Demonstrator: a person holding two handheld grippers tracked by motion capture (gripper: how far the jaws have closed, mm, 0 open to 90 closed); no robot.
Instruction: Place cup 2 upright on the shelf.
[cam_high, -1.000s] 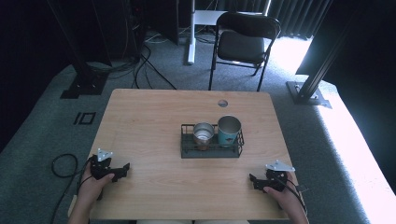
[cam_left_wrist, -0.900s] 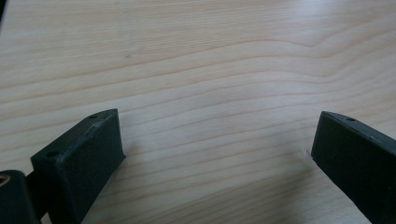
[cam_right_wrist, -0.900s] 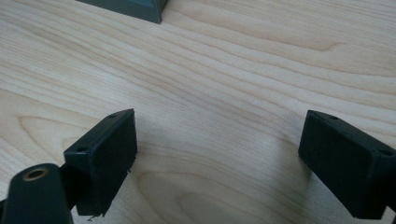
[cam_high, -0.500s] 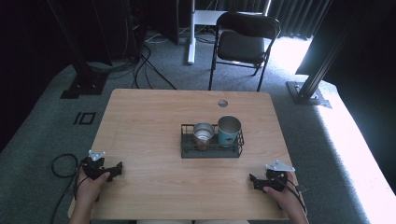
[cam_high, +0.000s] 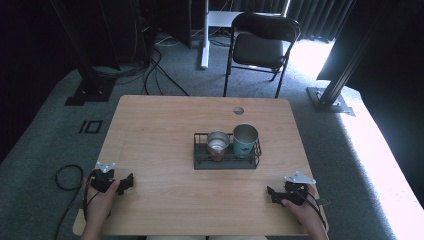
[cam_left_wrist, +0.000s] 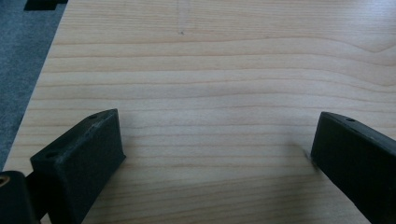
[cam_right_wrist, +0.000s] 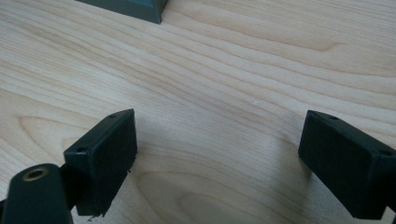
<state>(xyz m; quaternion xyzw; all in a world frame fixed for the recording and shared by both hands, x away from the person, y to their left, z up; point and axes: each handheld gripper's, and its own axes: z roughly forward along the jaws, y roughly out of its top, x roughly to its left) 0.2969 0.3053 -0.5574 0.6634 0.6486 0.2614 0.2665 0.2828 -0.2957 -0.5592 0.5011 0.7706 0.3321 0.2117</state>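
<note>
A black wire basket (cam_high: 227, 159) stands near the middle of the light wooden surface (cam_high: 165, 125), and everything else can be placed from it. Inside the basket, a steel cup (cam_high: 217, 144) sits in its left part and a taller teal cup (cam_high: 245, 139) stands upright in its right part, the two just beside each other. The left tongs (cam_high: 131, 181) lie well to the left of the basket and nearer the person's edge of the surface, held in the left hand (cam_high: 100, 202); seen along them, the left tongs (cam_left_wrist: 215, 154) stand with the jaws spread wide, bare wood between them and nothing gripped. The right tongs (cam_high: 270, 192) lie to the right of the basket and nearer the person, held in the right hand (cam_high: 305, 212); seen along them, the right tongs (cam_right_wrist: 219, 149) are likewise spread wide and hold nothing, with a dark corner of the basket (cam_right_wrist: 140, 11) beyond them. A black folding chair (cam_high: 262, 42) stands on the grey carpet well beyond the basket.
</note>
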